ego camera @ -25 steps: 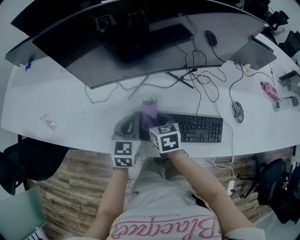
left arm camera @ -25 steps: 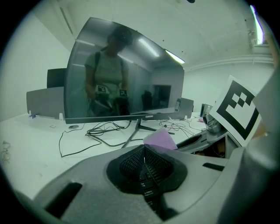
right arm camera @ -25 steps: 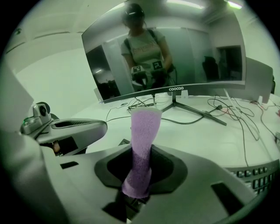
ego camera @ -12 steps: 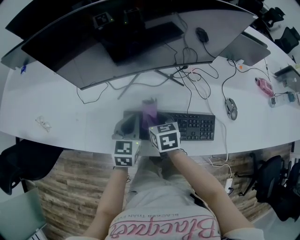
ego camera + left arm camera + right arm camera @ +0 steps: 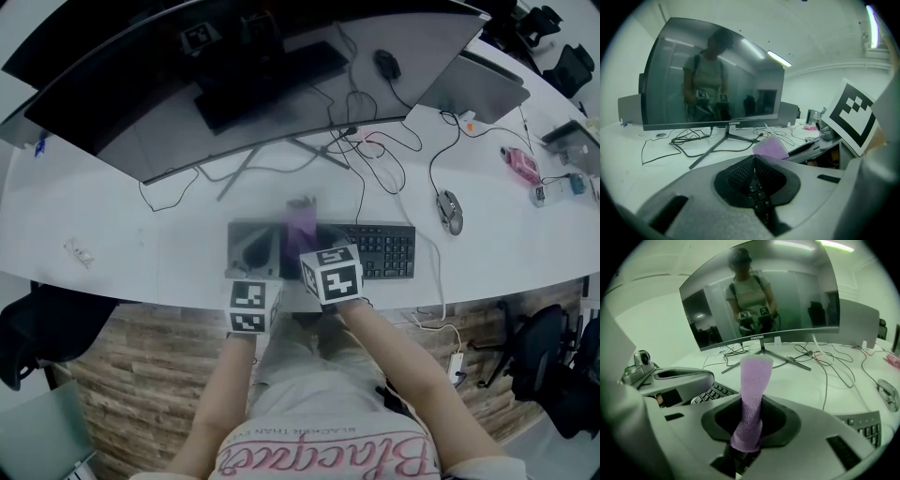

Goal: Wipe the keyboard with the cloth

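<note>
The black keyboard [image 5: 384,251] lies near the table's front edge, its left part hidden under both grippers. My right gripper [image 5: 305,236] is shut on a purple cloth [image 5: 301,222]. In the right gripper view the cloth [image 5: 754,376] stands up as a strip from between the jaws of the right gripper [image 5: 751,416], with keyboard keys [image 5: 712,392] just beyond. My left gripper [image 5: 251,251] hovers over the keyboard's left end. In its own view the left gripper [image 5: 753,159] has its mesh pads meeting, nothing held, and keys [image 5: 757,190] show below.
A wide curved monitor [image 5: 234,84] on a thin stand rises behind the keyboard, with loose cables [image 5: 375,155] trailing from it. A mouse [image 5: 449,208] sits right of the keyboard, a pink item [image 5: 518,165] further right, and a small wrapper [image 5: 80,251] at far left.
The desk has drifted left in the head view while both grippers keep their place in it, so they sit slightly further right along the keyboard. The cloth stays gripped.
</note>
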